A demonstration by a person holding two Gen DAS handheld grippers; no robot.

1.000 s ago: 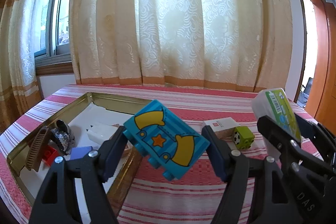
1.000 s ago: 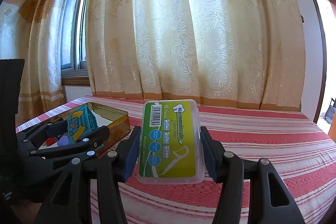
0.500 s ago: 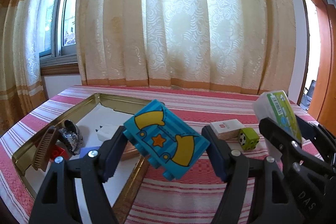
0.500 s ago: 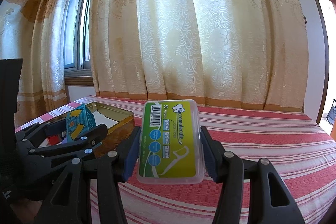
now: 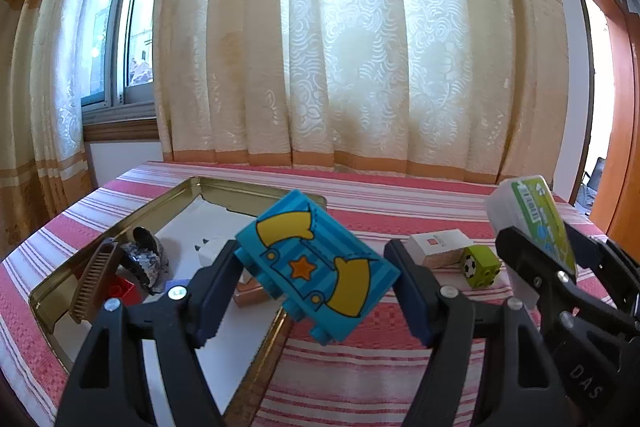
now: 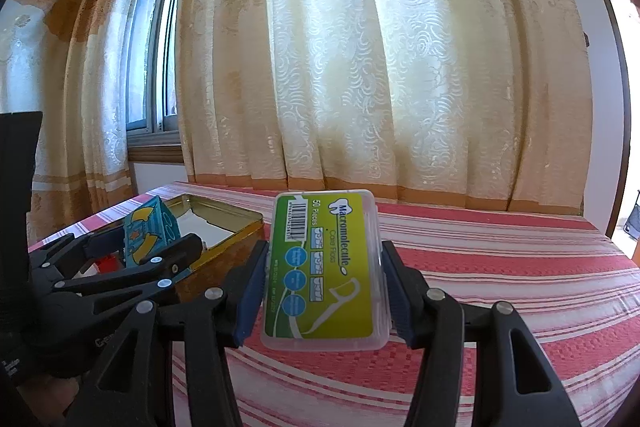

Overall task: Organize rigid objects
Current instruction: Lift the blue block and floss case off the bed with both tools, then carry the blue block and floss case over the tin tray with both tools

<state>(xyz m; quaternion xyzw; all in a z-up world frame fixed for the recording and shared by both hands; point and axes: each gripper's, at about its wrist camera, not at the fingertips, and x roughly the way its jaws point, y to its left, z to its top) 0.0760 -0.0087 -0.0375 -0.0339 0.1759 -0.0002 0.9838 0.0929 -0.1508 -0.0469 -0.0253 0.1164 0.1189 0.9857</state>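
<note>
My left gripper [image 5: 316, 269] is shut on a blue toy block [image 5: 304, 239] with yellow shapes and an orange star. The block hangs tilted over the near right rim of a gold tin tray [image 5: 256, 191]. My right gripper [image 6: 324, 279] is shut on a clear floss-pick box [image 6: 324, 259] with a green label, held upright above the striped tablecloth. The left wrist view shows that box [image 5: 536, 219] at the right. In the right wrist view the blue block [image 6: 148, 231] and the left gripper [image 6: 140, 243] sit at the left, by the tray [image 6: 236, 215].
Inside the tray lie a brown comb [image 5: 94, 279], a silvery clip [image 5: 144, 259], a red brick [image 5: 120, 291], a white item [image 5: 212, 251] and a copper block [image 5: 248, 291]. A white box [image 5: 438, 247] and a green football cube [image 5: 480, 267] sit on the table. Curtains hang behind.
Both grips are unchanged. The left wrist view has drifted very slightly and nothing else has moved.
</note>
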